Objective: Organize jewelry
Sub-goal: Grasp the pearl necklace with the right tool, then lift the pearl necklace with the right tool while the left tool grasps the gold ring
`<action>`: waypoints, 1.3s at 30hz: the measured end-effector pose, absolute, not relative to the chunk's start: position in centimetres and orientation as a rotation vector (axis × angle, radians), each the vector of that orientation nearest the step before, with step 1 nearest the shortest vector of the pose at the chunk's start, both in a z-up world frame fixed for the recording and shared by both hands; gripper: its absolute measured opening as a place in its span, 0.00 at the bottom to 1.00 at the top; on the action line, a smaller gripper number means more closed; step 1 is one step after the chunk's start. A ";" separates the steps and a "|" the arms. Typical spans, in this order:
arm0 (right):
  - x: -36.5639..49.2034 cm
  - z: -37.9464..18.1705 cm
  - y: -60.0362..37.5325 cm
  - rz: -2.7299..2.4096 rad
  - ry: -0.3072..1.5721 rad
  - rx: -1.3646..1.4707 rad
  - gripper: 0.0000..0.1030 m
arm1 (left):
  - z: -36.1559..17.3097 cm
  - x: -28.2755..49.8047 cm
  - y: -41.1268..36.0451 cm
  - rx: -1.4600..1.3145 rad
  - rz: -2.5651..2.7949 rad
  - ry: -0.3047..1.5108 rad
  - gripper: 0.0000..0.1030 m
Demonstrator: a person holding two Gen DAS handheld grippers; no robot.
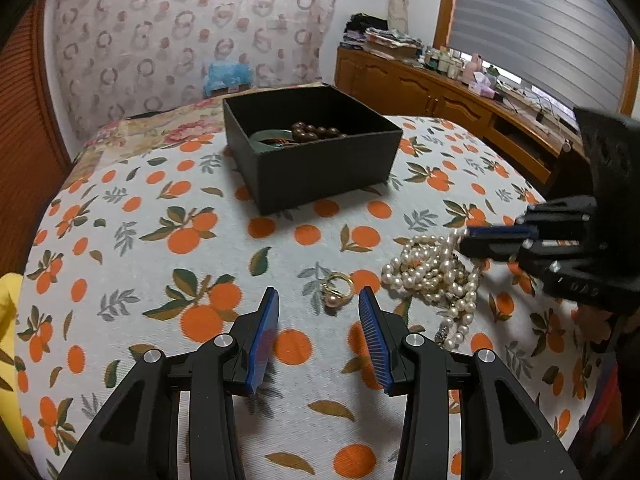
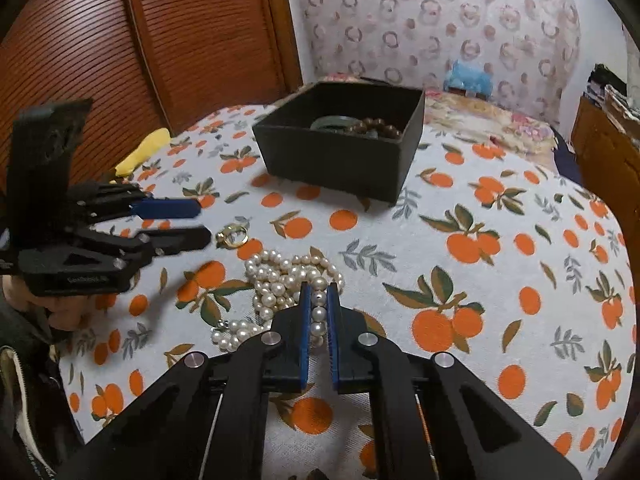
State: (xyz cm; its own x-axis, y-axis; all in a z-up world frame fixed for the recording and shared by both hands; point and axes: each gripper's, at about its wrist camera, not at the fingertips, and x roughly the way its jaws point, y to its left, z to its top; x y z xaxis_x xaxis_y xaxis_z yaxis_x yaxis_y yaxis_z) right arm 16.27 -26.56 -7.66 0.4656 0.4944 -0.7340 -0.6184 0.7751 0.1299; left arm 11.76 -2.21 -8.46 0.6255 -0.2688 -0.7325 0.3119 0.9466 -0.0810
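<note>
A pile of white pearl necklace lies on the orange-print cloth. My right gripper is shut on a strand of the pearls; it also shows in the left wrist view. A gold ring with a pearl lies beside the pile. My left gripper is open and empty, low over the cloth, its tips just short of the ring; it also shows in the right wrist view. A black open box behind holds a green bangle and brown beads.
A yellow cloth lies at the table's left edge. A wooden sideboard with clutter stands at the right, and a brown slatted door at the left. A floral cloth covers the table's far part.
</note>
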 end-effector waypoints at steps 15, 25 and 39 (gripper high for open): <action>15.3 -1.2 -29.3 0.627 0.664 -0.134 0.08 | -9.3 13.3 -3.8 0.092 -0.367 0.875 0.39; 15.0 1.4 -30.0 0.605 0.605 -0.142 0.08 | -9.4 13.5 -4.0 0.094 -0.361 0.864 0.27; 14.9 3.9 -29.3 0.602 0.553 -0.171 0.08 | -8.6 12.9 -3.7 0.089 -0.346 0.839 0.06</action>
State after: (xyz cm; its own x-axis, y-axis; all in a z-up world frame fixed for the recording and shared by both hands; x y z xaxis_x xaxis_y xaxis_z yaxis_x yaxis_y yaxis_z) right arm 14.86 -29.31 3.92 0.6849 0.4902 -0.5391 -0.5793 0.8151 0.0051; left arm 12.88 -3.71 -8.61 0.6160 -0.2651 -0.7418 0.3349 0.9405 -0.0580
